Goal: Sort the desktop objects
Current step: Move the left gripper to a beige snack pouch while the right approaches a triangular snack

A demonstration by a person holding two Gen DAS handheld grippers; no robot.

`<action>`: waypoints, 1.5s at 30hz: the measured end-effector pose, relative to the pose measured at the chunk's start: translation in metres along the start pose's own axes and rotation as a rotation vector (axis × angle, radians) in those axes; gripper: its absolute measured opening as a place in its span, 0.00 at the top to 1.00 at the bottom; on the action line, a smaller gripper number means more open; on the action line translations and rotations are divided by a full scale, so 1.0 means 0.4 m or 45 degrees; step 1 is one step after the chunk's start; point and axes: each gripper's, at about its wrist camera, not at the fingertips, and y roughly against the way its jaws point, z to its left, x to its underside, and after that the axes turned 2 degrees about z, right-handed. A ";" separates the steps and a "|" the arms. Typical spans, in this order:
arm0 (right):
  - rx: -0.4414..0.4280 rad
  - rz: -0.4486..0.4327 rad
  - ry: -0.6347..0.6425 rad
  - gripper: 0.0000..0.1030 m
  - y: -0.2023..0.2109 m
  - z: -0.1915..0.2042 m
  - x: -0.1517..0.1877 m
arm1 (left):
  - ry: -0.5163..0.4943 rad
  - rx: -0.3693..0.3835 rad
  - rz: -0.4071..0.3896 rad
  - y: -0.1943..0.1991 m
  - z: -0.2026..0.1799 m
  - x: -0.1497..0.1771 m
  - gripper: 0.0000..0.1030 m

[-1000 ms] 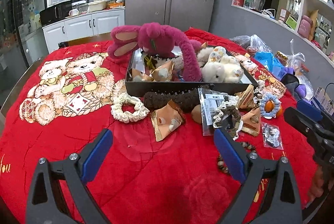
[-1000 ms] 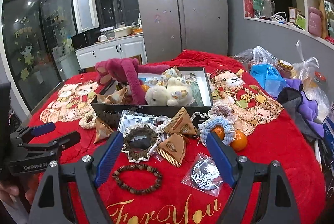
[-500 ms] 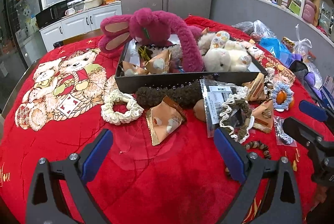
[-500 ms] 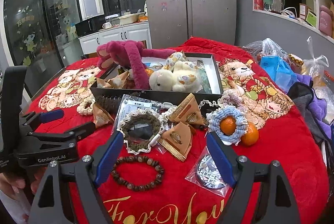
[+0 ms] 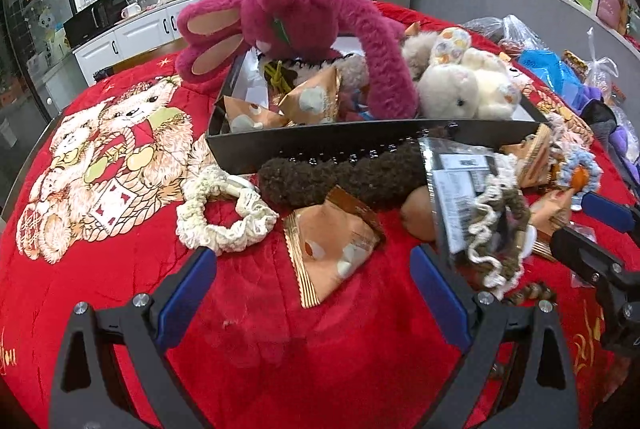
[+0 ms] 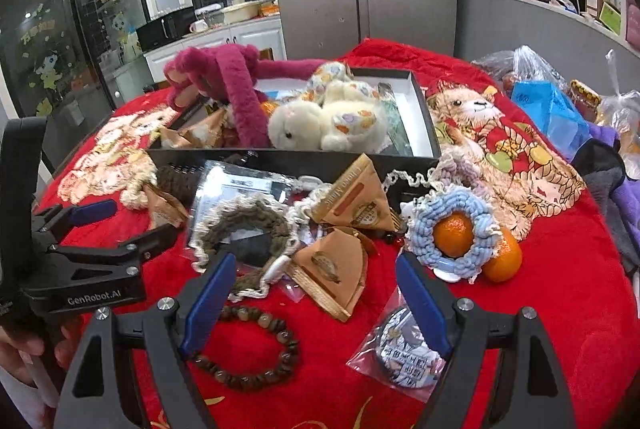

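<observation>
A black box (image 5: 360,143) on the red cloth holds a pink plush (image 5: 304,17), a white plush (image 5: 460,89) and snack packets. In front lie a cream scrunchie (image 5: 224,213), an orange snack packet (image 5: 332,245), a brown fuzzy roll (image 5: 340,177) and a brown scrunchie (image 5: 492,233). My left gripper (image 5: 312,289) is open and empty, just short of the packet. My right gripper (image 6: 316,293) is open and empty above a folded packet (image 6: 332,269), between a bead bracelet (image 6: 248,345) and a bagged badge (image 6: 404,357). A blue scrunchie (image 6: 460,229) rings an orange.
Plastic bags (image 6: 548,101) and purple cloth (image 6: 624,197) crowd the table's right edge. The box (image 6: 300,161) stands behind the loose items. The left gripper's body (image 6: 80,261) sits close at the left of the right wrist view.
Both grippers have moved forward toward the loose items in front of the box; the objects look larger. Both jaws stay open and nothing has been picked up.
</observation>
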 end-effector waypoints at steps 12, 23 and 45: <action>-0.050 0.055 -0.089 0.19 -0.077 -0.053 0.006 | 0.026 0.020 0.061 -0.081 0.021 -0.021 0.02; 0.025 0.110 -0.019 0.16 -0.104 -0.030 0.023 | 0.024 0.010 0.065 -0.090 0.024 -0.024 0.00; -0.008 0.029 -0.031 0.66 -0.074 -0.044 0.019 | 0.026 0.057 -0.020 -0.038 0.013 -0.005 0.58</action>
